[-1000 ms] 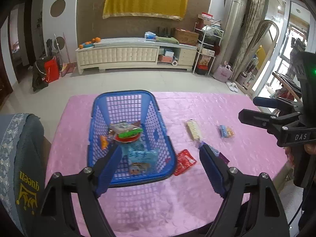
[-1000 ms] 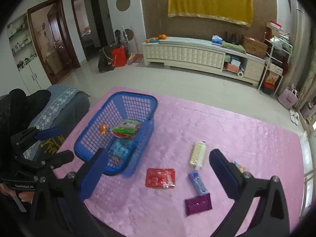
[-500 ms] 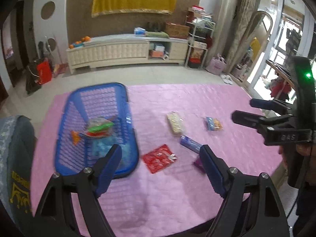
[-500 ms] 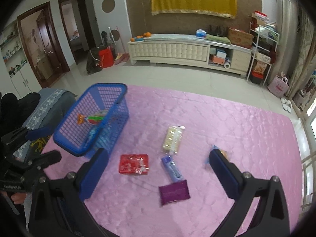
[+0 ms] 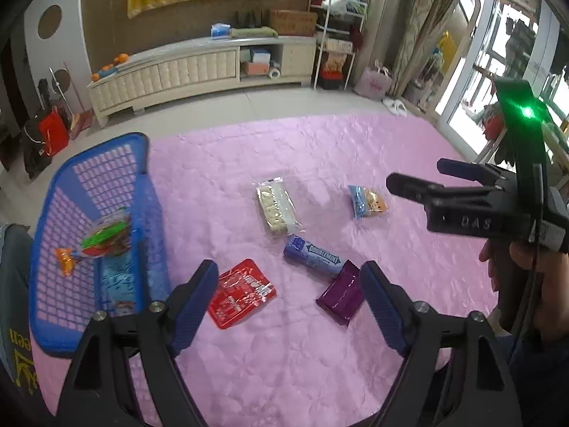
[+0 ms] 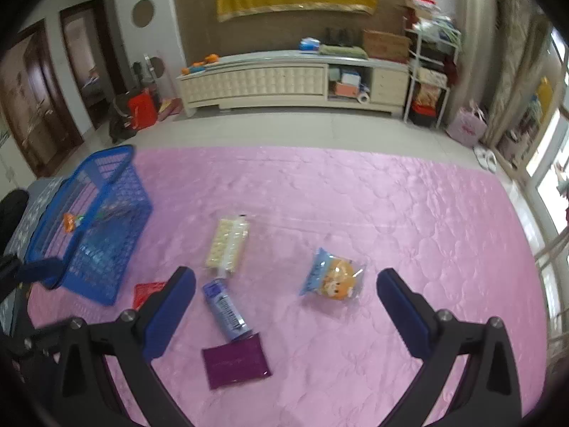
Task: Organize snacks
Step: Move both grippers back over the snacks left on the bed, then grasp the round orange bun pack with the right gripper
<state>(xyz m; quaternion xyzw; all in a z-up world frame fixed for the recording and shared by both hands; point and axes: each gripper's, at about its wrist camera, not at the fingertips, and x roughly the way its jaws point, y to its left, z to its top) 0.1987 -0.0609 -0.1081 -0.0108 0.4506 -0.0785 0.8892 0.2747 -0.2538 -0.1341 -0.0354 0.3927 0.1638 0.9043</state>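
Five loose snacks lie on the pink tablecloth [image 5: 284, 356]: a red packet [image 5: 242, 293], a blue gum pack [image 5: 314, 258], a purple packet [image 5: 341, 293], a clear cracker pack [image 5: 275, 210] and a blue-orange bag [image 5: 366, 203]. The blue basket [image 5: 89, 178] at the left holds several snacks. My left gripper [image 5: 288, 267] hovers over the red packet and gum pack, its jaws opening, gripping nothing. My right gripper [image 6: 284, 274] hangs open and empty above the gum pack [image 6: 224, 309], purple packet [image 6: 234, 364] and blue-orange bag [image 6: 332, 277].
A grey-covered chair [image 5: 10, 284] stands against the table's left side by the basket. A hand [image 5: 526, 284] holds the right gripper [image 5: 416, 172] over the table's right part. Beyond the far table edge is open floor and a long cream cabinet [image 5: 199, 67].
Both views have swung from the basket to the loose snacks and come lower, closer to the cloth. The left jaws stand slightly wider. No snack has moved.
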